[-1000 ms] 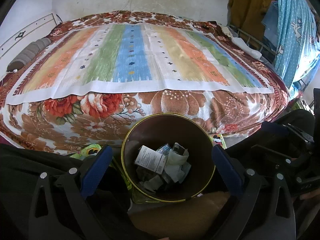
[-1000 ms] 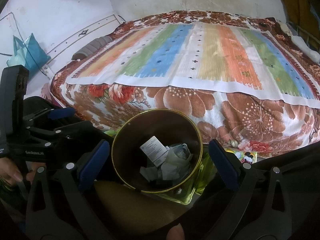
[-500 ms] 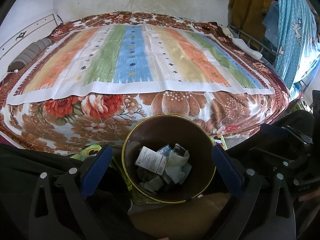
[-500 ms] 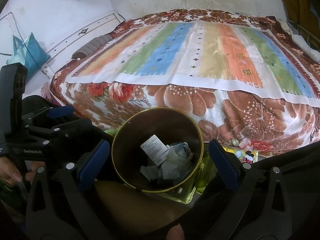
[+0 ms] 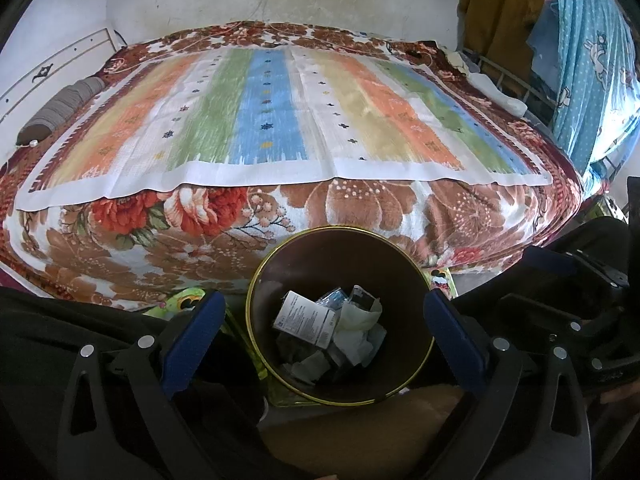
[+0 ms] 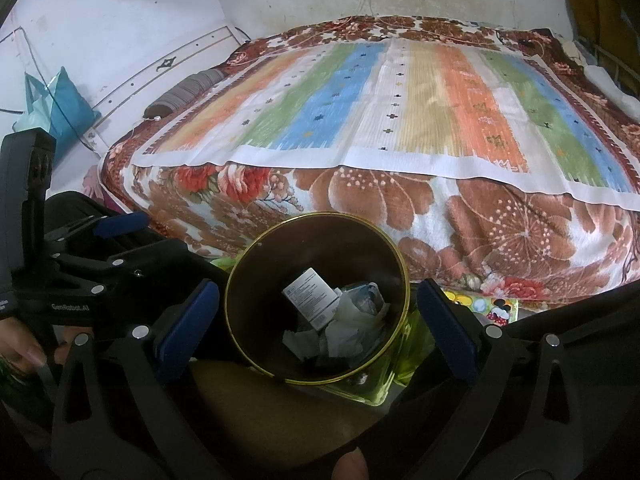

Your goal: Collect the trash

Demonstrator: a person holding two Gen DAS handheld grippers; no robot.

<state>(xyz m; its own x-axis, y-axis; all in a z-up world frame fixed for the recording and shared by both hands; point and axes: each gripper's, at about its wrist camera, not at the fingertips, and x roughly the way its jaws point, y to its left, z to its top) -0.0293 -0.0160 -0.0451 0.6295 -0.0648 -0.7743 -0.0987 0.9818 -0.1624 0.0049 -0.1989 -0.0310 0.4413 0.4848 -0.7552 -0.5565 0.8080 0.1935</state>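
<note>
A brown waste bin with a gold rim (image 5: pixel 416 280) stands on the floor against the foot of a bed, likely placed there so trash can be dropped in from above. Both handheld grippers hang side by side over it, pointing down into its mouth. The left gripper (image 5: pixel 324 328) has its blue-padded jaws spread wide and holds nothing; the right gripper (image 6: pixel 316 320) is likewise spread wide and empty. Seen from each wrist camera, the bin sits centred between the jaws, below them and not touched. Inside lie a white printed carton (image 5: pixel 306 316) and crumpled white paper (image 5: pixel 356 328). The bed carries a floral blanket (image 5: pixel 360 216) with a striped sheet (image 5: pixel 272 108) on top, where no loose trash shows.
</note>
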